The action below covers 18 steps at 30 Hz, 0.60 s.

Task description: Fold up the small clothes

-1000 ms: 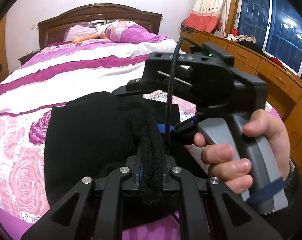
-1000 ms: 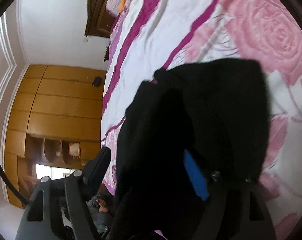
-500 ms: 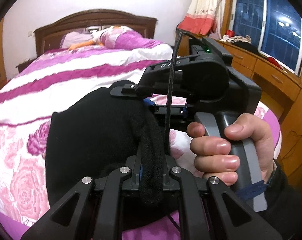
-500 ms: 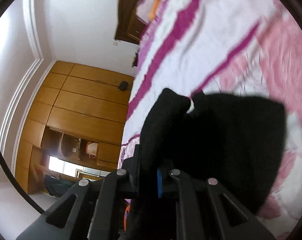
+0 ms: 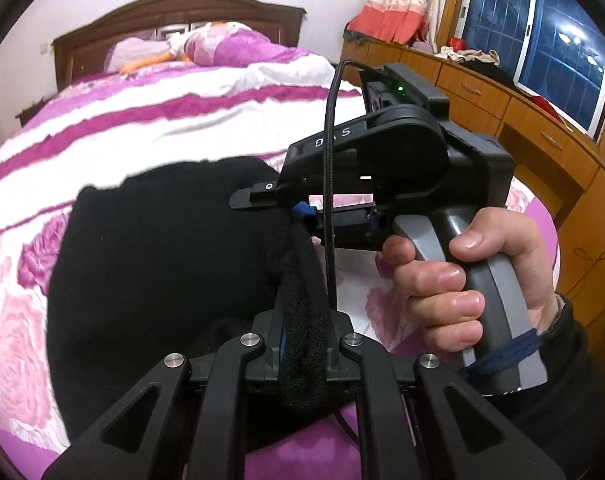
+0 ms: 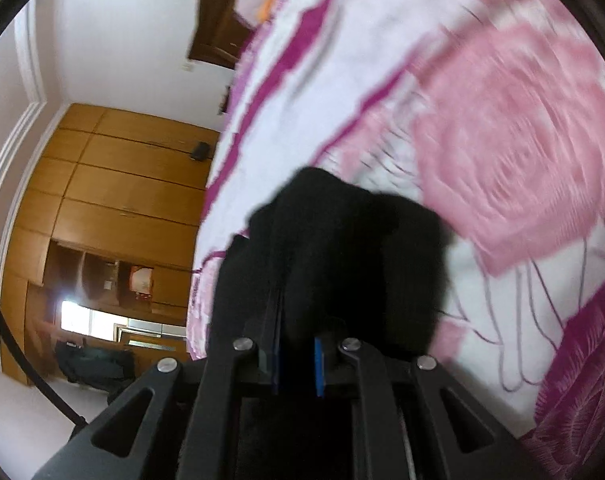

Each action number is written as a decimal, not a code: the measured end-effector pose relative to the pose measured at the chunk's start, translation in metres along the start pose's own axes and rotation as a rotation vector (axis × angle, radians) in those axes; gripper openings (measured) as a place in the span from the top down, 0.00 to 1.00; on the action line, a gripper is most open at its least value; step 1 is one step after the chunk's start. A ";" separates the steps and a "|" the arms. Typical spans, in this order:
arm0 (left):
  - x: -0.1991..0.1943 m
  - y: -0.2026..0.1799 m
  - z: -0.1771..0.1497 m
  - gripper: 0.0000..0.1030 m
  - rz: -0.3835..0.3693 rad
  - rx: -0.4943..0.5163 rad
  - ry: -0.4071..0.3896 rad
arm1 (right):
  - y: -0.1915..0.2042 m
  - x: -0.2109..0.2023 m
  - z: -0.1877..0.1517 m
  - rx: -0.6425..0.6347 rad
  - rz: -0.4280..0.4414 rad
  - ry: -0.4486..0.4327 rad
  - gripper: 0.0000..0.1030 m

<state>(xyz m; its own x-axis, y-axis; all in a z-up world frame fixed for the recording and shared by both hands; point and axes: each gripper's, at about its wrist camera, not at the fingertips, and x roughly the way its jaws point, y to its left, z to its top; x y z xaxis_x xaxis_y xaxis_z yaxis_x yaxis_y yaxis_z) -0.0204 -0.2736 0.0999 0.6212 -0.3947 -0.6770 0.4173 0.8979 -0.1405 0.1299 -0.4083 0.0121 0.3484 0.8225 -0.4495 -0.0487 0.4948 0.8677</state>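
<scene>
A small black knit garment (image 5: 162, 264) hangs lifted above the pink rose bedspread (image 5: 18, 320). My left gripper (image 5: 302, 340) is shut on its thick black hem, which runs down between the jaws. My right gripper (image 5: 298, 210) shows in the left wrist view, held in a hand, pinching the garment's upper right edge. In the right wrist view the right gripper (image 6: 296, 356) is shut on bunched black fabric (image 6: 350, 248), which hides the fingertips.
The bed (image 5: 182, 112) has white and magenta stripes, pillows and a wooden headboard (image 5: 182, 12) at the far end. A wooden dresser (image 5: 522, 120) runs along the right under a window. A wooden wardrobe (image 6: 114, 184) stands beside the bed in the right wrist view.
Both grippers have lifted the garment higher off the bed. The right gripper has swung, and its view now looks down at the rose pattern with less fabric spread out.
</scene>
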 end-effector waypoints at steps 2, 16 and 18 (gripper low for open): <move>0.000 -0.005 -0.004 0.97 -0.003 0.017 0.004 | -0.001 -0.004 -0.004 0.008 -0.009 -0.007 0.88; 0.001 -0.020 -0.027 0.84 -0.120 0.052 0.006 | -0.017 -0.029 -0.018 0.060 -0.130 -0.101 0.70; -0.017 -0.021 -0.030 0.74 -0.235 0.069 0.011 | -0.010 -0.033 -0.017 0.082 -0.128 -0.129 0.56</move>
<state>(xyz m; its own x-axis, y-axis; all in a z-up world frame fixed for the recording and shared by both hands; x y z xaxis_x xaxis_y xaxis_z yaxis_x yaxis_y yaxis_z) -0.0596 -0.2795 0.0924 0.4949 -0.5887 -0.6392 0.5938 0.7661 -0.2458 0.1034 -0.4355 0.0142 0.4638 0.7094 -0.5307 0.0784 0.5638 0.8222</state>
